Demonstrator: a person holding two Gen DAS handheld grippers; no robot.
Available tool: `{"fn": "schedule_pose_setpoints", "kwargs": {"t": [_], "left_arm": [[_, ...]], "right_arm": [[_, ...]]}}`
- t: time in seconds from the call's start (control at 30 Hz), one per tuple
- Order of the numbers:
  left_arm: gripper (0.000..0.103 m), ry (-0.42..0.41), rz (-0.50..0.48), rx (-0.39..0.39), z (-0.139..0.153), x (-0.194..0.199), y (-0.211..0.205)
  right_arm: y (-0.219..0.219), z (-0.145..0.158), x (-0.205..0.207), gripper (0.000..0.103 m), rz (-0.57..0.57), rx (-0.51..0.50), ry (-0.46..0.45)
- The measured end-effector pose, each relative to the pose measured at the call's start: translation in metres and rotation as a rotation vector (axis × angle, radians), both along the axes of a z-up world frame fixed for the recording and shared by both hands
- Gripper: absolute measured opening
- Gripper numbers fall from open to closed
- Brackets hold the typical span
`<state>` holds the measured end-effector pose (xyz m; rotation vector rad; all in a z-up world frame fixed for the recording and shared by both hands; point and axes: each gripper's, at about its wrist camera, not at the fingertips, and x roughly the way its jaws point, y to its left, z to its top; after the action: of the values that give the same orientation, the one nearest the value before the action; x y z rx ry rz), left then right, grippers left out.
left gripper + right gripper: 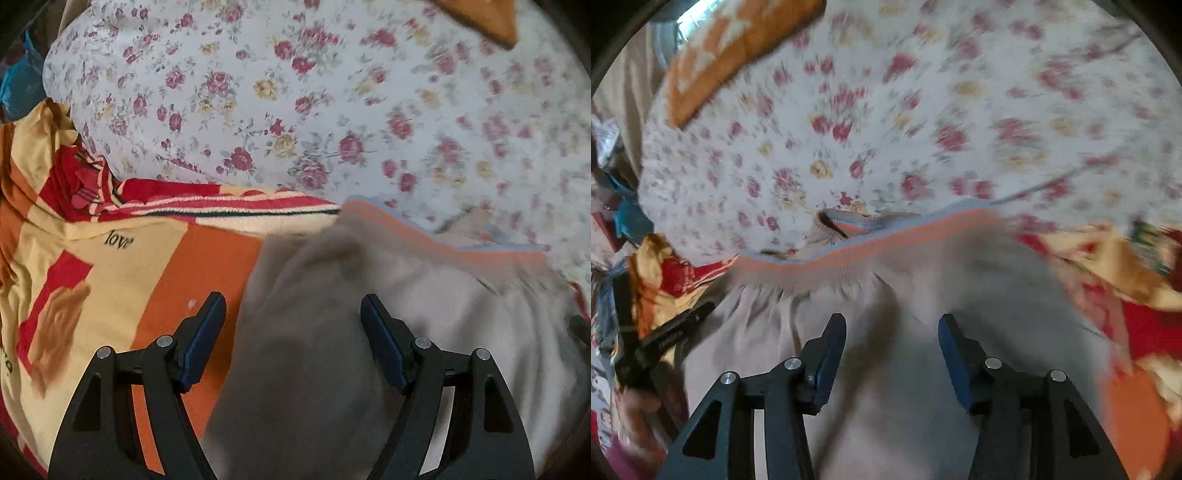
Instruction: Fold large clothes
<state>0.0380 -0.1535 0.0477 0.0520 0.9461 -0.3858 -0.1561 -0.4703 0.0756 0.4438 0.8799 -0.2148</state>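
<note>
Your left gripper is spread wide, pinching nothing, over the grey garment. Your right gripper is likewise spread, empty, above the same cloth. The garment lies at 6 o'clock in both views, its orange-striped ribbed hem toward 12, on the floral bedsheet. A red-orange blanket lies at 9 o'clock in the left view.
</note>
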Motion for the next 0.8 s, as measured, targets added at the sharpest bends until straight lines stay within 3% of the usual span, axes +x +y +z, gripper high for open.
{"fn": "schedule_pose_setpoints", "kwargs": {"t": [0.07, 0.13, 0.27, 0.3, 0.4, 0.53, 0.7, 0.8], "left_arm": [[0.076, -0.001, -0.023, -0.016, 0.007, -0.016, 0.015], [0.076, 0.006, -0.042, -0.026, 0.011, -0.033, 0.029], [0.076, 0.025, -0.048, -0.026, 0.009, -0.055, 0.047], [0.076, 0.033, -0.045, -0.014, 0.005, -0.06, 0.048], [0.076, 0.054, -0.026, 0.022, -0.005, -0.071, 0.05], [0.076, 0.044, -0.006, 0.04, -0.021, -0.082, 0.057], [0.076, 0.036, 0.022, 0.029, -0.03, -0.079, 0.058], [0.076, 0.003, 0.023, 0.021, -0.02, -0.084, 0.063]], "right_arm": [[-0.002, 0.017, -0.041, 0.063, -0.024, -0.041, -0.009], [-0.008, 0.029, -0.078, 0.082, -0.059, -0.075, -0.029], [-0.011, 0.021, -0.107, 0.083, -0.086, -0.106, 0.013], [-0.007, 0.014, -0.103, 0.079, -0.071, -0.089, 0.031], [-0.003, -0.008, -0.098, 0.014, -0.008, 0.006, 0.096], [0.005, 0.006, -0.121, 0.004, -0.019, -0.121, 0.066], [-0.009, -0.027, -0.126, 0.003, -0.088, -0.127, 0.174], [-0.008, -0.01, -0.131, 0.004, -0.107, -0.144, 0.158]]}}
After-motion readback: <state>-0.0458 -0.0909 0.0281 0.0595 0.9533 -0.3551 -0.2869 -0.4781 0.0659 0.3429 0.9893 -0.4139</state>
